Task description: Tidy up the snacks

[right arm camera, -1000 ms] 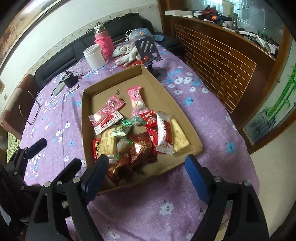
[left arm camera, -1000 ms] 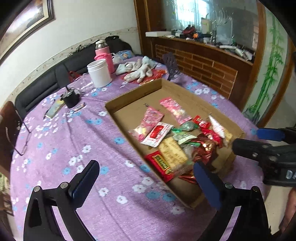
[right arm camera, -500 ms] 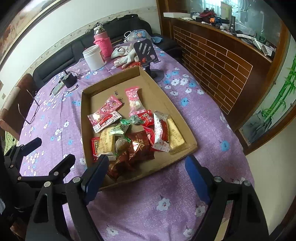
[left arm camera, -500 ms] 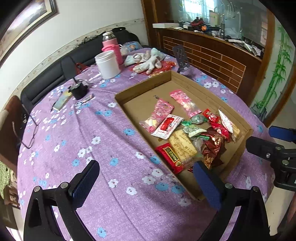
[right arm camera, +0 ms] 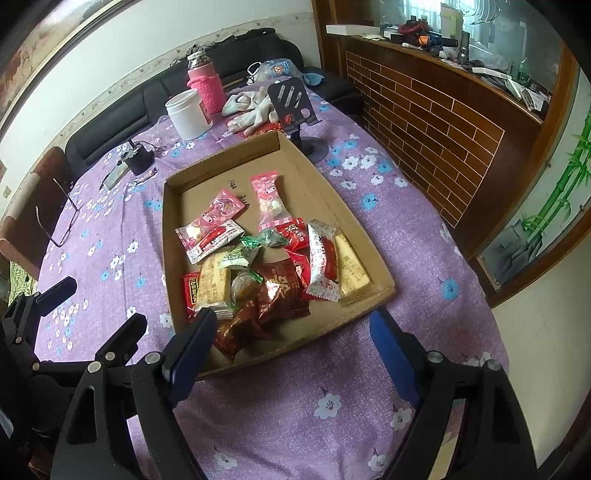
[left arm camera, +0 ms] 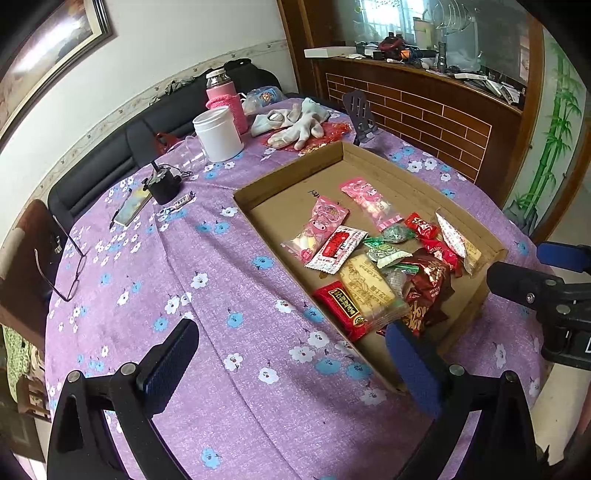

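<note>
Snacks (right arm camera: pixel 258 266) lie piled in the cardboard tray (right arm camera: pixel 369 236) on the table (right arm camera: pixel 110 258), both hand-held grippers, left (left arm camera: pixel 288 362) and right (right arm camera: pixel 291 354), hang wide open and empty, so picking one snack likely comes next.

Ahead of my tongs a purple flowered tablecloth (left arm camera: pixel 207 280) covers the table. Beyond it a black sofa (left arm camera: pixel 107 162) lines the white wall (left arm camera: pixel 166 55); to the right, a brick-patterned counter (right arm camera: pixel 424 110) under what seems a daylit window (left arm camera: pixel 388 18).
</note>
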The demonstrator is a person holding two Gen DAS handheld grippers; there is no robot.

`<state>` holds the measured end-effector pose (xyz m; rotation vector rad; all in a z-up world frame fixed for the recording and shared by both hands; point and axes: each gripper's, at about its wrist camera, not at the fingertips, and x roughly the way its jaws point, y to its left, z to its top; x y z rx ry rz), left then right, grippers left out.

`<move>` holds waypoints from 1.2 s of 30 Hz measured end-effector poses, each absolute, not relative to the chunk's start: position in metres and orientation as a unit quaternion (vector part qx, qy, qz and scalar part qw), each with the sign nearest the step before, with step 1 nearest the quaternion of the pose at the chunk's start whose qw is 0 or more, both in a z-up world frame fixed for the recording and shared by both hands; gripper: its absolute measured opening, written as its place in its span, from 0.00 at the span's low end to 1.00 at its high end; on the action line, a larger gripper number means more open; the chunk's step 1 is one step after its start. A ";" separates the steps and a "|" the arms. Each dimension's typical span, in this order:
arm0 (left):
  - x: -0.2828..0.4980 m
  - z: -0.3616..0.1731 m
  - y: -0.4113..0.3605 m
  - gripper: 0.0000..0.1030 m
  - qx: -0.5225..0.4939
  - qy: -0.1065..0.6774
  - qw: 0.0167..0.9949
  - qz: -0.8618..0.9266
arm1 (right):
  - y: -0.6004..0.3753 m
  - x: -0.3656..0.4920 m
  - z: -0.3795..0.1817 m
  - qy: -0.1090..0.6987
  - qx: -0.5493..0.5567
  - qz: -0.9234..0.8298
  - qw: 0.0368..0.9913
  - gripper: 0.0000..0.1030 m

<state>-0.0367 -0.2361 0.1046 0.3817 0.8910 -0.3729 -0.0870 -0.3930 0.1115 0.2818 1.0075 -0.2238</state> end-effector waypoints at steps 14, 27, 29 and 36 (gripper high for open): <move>-0.041 0.103 -0.236 0.99 0.188 0.426 0.866 -0.182 | -0.393 -0.091 0.111 0.478 0.136 -0.112 0.861 0.81; -0.043 0.103 -0.238 0.99 0.195 0.422 0.866 -0.185 | -0.393 -0.095 0.111 0.476 0.142 -0.114 0.860 0.81; -0.043 0.103 -0.238 0.99 0.196 0.421 0.866 -0.186 | -0.394 -0.095 0.110 0.476 0.142 -0.115 0.860 0.81; -0.044 0.103 -0.239 0.99 0.197 0.423 0.863 -0.193 | -0.394 -0.093 0.108 0.480 0.145 -0.119 0.857 0.81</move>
